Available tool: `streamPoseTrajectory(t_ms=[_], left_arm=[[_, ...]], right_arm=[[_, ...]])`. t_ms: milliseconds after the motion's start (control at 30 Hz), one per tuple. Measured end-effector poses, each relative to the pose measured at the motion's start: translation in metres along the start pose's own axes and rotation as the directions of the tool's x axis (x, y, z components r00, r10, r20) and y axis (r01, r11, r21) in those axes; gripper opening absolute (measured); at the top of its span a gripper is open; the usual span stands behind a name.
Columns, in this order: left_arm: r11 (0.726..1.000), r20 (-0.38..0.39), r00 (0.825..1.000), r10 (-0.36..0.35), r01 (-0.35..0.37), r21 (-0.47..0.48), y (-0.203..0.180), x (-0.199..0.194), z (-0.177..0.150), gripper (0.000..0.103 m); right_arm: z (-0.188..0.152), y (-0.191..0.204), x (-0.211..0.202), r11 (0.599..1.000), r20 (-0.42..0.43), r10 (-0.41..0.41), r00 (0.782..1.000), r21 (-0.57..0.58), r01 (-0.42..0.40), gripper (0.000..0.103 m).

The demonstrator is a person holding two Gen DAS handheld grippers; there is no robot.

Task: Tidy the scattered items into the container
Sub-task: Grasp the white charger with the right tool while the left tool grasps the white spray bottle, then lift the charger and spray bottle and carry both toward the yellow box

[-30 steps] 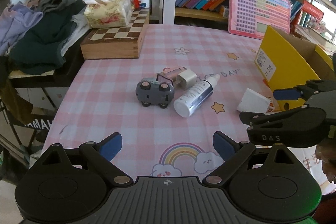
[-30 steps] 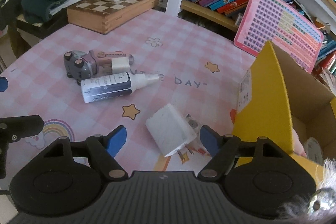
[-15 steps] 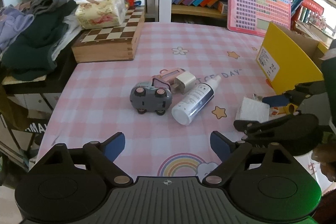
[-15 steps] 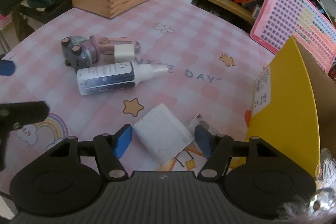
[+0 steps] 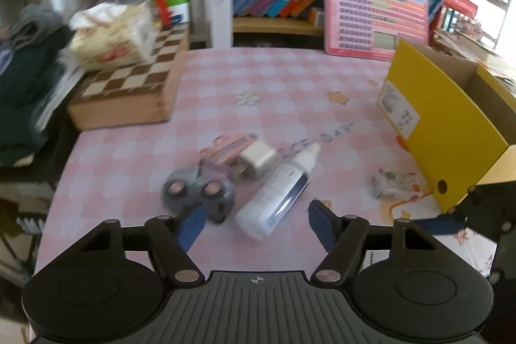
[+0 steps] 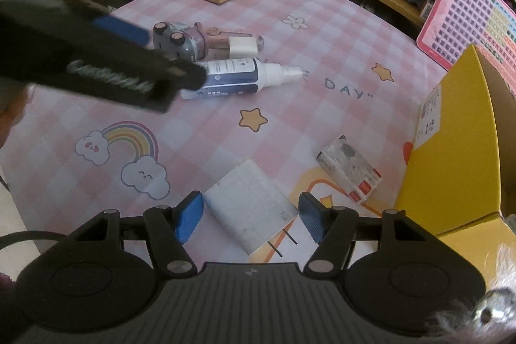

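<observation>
While the left tool narrows, unclenched, over the spray bottle, the right tool straddles the white card, unpinched; next, clamp and carry to the yellow box.

The tablecloth was pink-and-white check, printed with a pastel rainbow and yellow stars. The box at its right edge showed bright yellow. The spray bottle was white with a navy band, the toy car grey, the chessboard brown-and-cream squares, the gripper pads blue.
</observation>
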State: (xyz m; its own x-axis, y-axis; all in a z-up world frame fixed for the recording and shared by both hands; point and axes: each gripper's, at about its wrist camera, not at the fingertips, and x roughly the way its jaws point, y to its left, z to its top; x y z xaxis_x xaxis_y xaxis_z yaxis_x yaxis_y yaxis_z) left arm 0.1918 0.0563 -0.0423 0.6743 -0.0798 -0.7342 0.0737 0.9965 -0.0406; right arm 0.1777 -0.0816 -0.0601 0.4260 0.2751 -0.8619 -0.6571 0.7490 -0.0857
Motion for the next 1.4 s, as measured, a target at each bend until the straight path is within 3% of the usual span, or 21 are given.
streamPoseTrajectory(t_ms=[200,333,433,733,867,1033,1400], left_arm=[[0.995,-0.046,0.998,-0.036,0.040,0.092,-0.014,0.026,0.012,0.052],[0.988,-0.076,0.997,-0.027,0.038,0.151,-0.019,0.040,0.015,0.048],[0.989,-0.095,0.995,-0.030,0.044,0.144,-0.014,0.049,0.019,0.041],[0.985,-0.151,0.986,-0.071,0.094,0.145,-0.015,0.063,0.017,0.035],[0.988,-0.138,0.987,-0.078,0.094,0.119,-0.013,0.061,0.015,0.032],[0.991,-0.117,0.986,-0.115,0.123,0.059,-0.009,0.047,0.011,0.031],[0.987,-0.063,0.986,-0.152,0.148,-0.063,0.012,-0.014,-0.014,0.031]], right_arm=[[-0.001,-0.002,-0.001,1.000,-0.003,0.005,1.000,0.004,-0.005,0.064],[-0.002,-0.006,0.002,1.000,-0.017,0.008,1.000,0.012,-0.007,0.063],[-0.004,-0.009,0.004,1.000,-0.035,0.009,0.999,0.028,-0.008,0.059],[-0.006,-0.013,0.005,0.998,-0.035,0.026,0.999,0.059,-0.024,0.058],[-0.005,-0.016,0.005,0.997,-0.029,0.038,0.999,0.068,-0.036,0.057],[-0.008,-0.014,0.000,0.996,-0.016,0.048,0.999,0.073,-0.047,0.048],[-0.018,0.000,-0.021,0.993,0.037,0.048,0.998,0.109,-0.052,0.048]])
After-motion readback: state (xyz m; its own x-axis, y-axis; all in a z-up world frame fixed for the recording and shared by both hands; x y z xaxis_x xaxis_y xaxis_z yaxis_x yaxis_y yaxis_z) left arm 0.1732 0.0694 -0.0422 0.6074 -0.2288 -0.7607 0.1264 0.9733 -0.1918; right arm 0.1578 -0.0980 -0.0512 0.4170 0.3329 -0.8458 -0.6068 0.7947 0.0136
